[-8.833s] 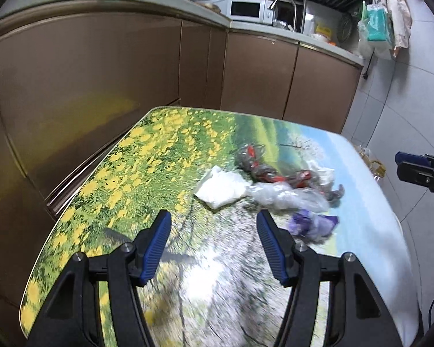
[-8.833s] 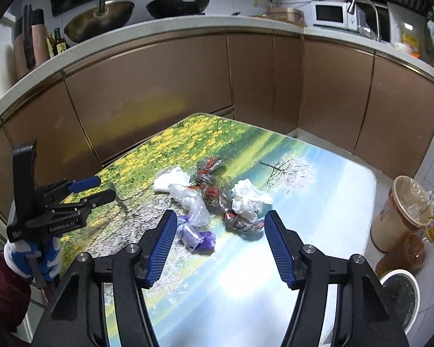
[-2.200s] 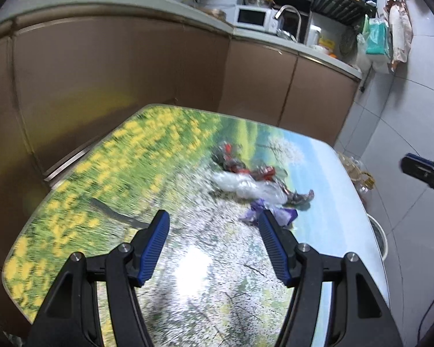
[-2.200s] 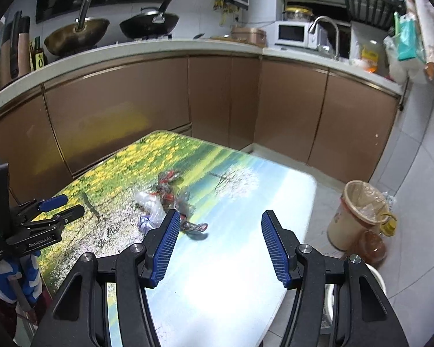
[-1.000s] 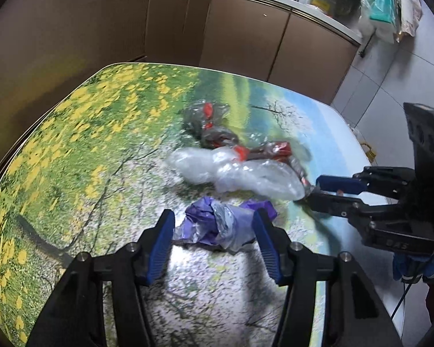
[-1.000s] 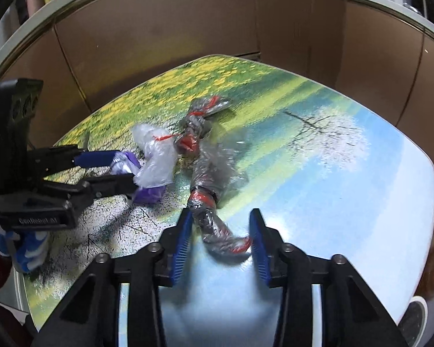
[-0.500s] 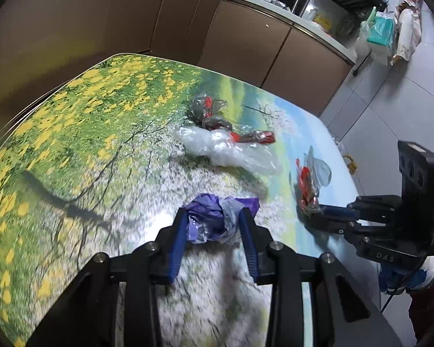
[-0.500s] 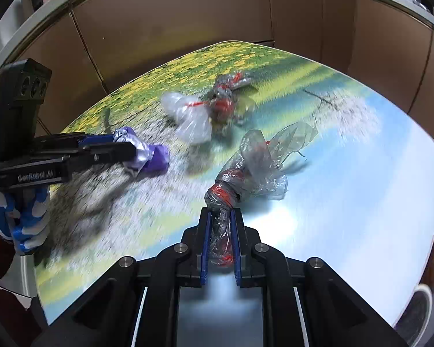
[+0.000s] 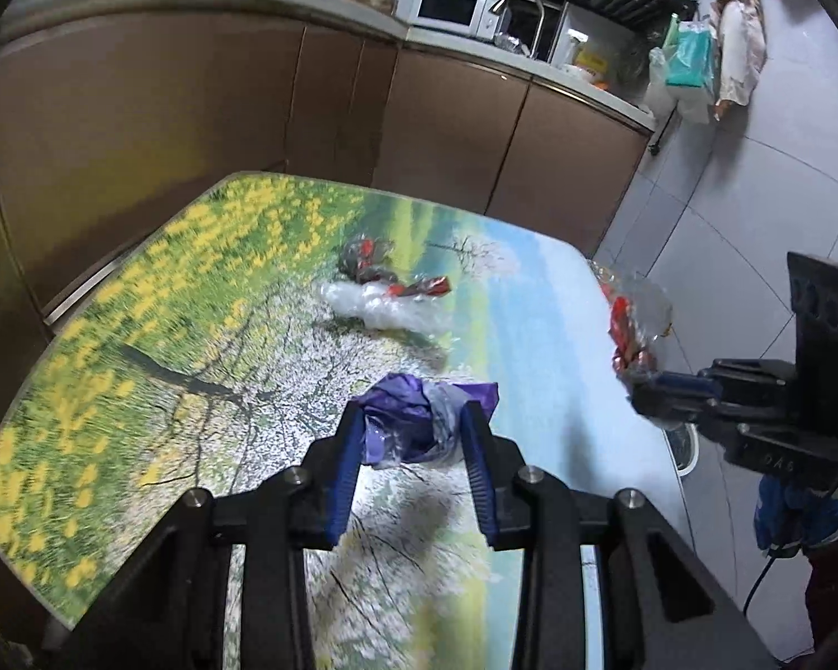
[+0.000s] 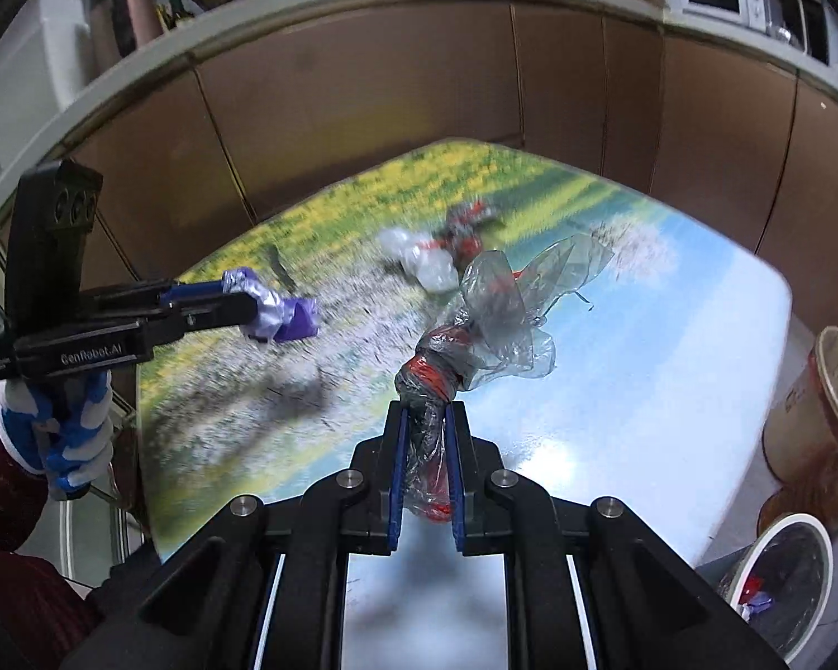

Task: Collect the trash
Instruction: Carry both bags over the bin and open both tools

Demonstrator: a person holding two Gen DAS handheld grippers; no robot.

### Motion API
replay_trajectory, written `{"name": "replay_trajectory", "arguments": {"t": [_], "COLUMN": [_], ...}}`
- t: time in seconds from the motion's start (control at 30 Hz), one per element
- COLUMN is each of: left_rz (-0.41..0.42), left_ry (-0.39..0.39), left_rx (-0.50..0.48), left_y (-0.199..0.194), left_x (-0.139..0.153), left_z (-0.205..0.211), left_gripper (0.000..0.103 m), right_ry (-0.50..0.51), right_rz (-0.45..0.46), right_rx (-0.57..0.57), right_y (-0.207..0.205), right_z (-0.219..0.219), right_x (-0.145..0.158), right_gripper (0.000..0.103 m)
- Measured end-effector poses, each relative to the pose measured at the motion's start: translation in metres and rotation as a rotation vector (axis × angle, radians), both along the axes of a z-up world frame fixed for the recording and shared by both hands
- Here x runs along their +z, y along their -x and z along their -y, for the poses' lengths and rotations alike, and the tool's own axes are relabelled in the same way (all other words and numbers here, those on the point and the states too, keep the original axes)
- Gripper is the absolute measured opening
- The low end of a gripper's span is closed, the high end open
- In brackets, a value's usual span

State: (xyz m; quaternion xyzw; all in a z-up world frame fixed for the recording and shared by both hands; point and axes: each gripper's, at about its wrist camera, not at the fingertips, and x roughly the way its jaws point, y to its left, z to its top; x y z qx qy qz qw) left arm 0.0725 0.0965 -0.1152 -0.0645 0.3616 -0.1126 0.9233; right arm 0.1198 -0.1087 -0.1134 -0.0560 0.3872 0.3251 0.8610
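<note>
My left gripper (image 9: 413,419) is shut on a crumpled purple wrapper (image 9: 419,419) and holds it above the table; it also shows in the right wrist view (image 10: 285,318). My right gripper (image 10: 425,424) is shut on a twisted clear-and-red plastic wrapper (image 10: 475,329), lifted off the table; it also shows in the left wrist view (image 9: 634,324). A clear plastic bag (image 9: 385,307) and a red-and-grey wrapper (image 9: 371,262) lie on the landscape-print table (image 9: 206,335). A white trash bin (image 10: 782,580) stands on the floor at the lower right.
Brown cabinets (image 9: 195,128) curve round the table's far and left sides. A tan lidded bucket (image 10: 815,402) stands on the floor right of the table. A microwave (image 9: 447,11) and a sink tap (image 9: 519,0) sit on the counter.
Both grippers have risen from the table with their wrappers. The left gripper has closed tighter on the purple wrapper. The right gripper has carried the clear-and-red wrapper up and to the right.
</note>
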Motion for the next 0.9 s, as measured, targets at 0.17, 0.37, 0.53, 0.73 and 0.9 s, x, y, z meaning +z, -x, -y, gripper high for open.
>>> {"name": "replay_trajectory", "arguments": {"t": [0.17,0.37,0.53,0.73,0.9], "left_rz": [0.060,0.105,0.121,0.115,0.099], "left_ry": [-0.087,-0.139,-0.181,-0.223,-0.254], "left_rx": [0.002,-0.047,-0.133,-0.262,-0.366], "left_y": [0.029,0.050,0.055,0.045,0.030], "left_x": [0.026,0.046,0.053,0.050,0.042], "left_z": [0.026,0.067,0.113,0.181,0.235], "left_gripper": [0.032,0.032,0.032,0.032,0.032], "right_ry": [-0.042,-0.075,-0.110,-0.134,-0.150], "right_rz": [0.043,0.096,0.135,0.147,0.133], "right_rx": [-0.010,-0.061,-0.153,-0.283,-0.390], "right_y": [0.026,0.056,0.073,0.091,0.096], "right_z": [0.018,0.056,0.106,0.169,0.215], "right_x": [0.020,0.038,0.046,0.040,0.023], "right_gripper": [0.013,0.013,0.013,0.013,0.013]}}
